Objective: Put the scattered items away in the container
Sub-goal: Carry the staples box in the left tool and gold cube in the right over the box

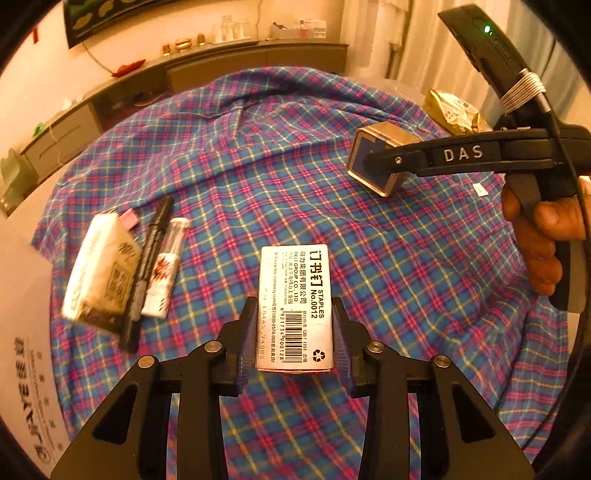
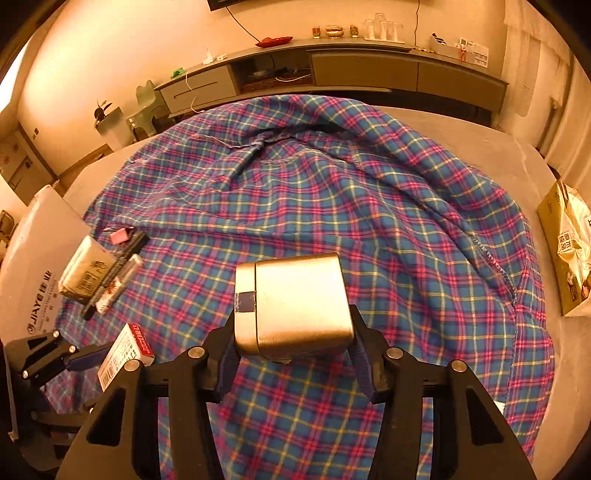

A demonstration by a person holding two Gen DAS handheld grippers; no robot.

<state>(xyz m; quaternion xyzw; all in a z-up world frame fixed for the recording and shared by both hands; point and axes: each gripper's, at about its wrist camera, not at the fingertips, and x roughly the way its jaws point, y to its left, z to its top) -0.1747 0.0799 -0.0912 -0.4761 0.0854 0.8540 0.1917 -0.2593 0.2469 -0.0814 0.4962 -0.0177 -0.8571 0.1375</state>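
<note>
Staples box [image 1: 294, 308]: white, barcode up, clamped between the left gripper [image 1: 294, 334] pads above the plaid cloth [image 1: 280, 155]. Gold metal box [image 2: 295, 306]: gripped by the right gripper [image 2: 293, 354], lifted over the cloth's middle. Tissue pack [image 1: 99, 269], black marker [image 1: 147, 266], white tube [image 1: 166, 266], pink eraser [image 1: 128, 218]: clustered at the cloth's left edge, beside a white carton [image 2: 33, 258]. Gold snack bag [image 2: 569, 254]: right edge

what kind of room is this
Most likely a living room at home. A long low cabinet runs along the far wall, with ornaments and glassware on top and what looks like a wall-mounted screen above. The work surface is covered with a plaid cloth.
</note>
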